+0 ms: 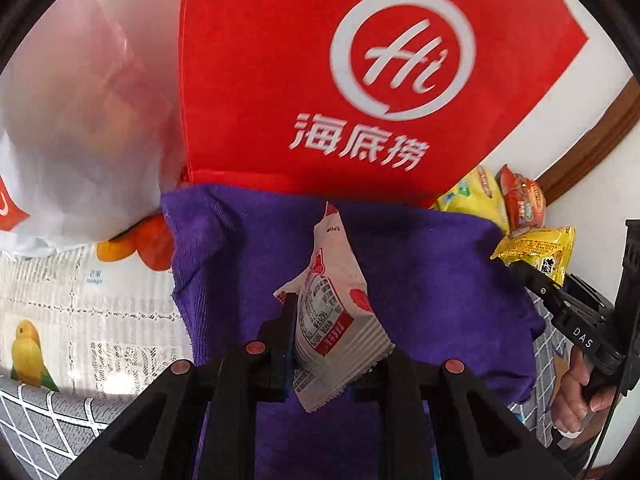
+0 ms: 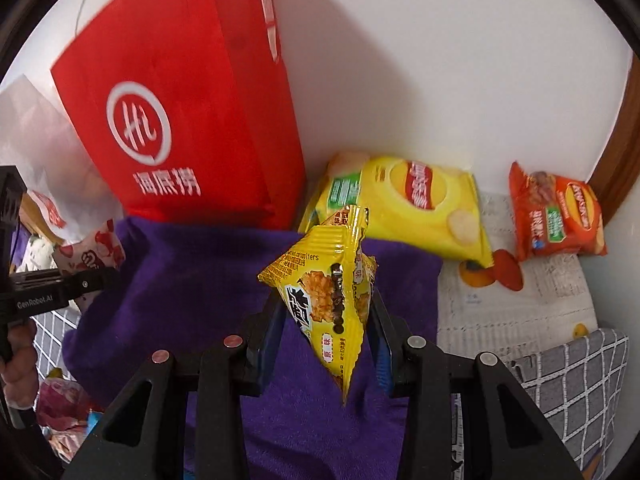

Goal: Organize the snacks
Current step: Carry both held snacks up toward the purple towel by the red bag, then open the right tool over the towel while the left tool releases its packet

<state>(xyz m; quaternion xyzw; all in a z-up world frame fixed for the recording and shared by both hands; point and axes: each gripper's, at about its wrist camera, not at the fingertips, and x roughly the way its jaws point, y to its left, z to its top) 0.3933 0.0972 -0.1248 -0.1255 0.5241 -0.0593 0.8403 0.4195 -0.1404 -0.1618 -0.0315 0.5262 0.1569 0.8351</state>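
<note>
White wall backed a purple cloth [image 2: 180, 264]; left tongs [image 1: 332, 320] clamped a white-red packet [image 1: 336, 304], right tongs [image 2: 328, 320] a yellow packet [image 2: 324, 292], both unplaced; two chip bags [image 2: 408, 200] remained.

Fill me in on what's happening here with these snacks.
A person is sorting snacks with a handheld gripper in each hand. The left gripper is shut on a white and red packet, and the right gripper is shut on a small yellow packet, both over a purple cloth. Behind it stands a red bag; a yellow chip bag and an orange chip bag lie by the wall.
</note>
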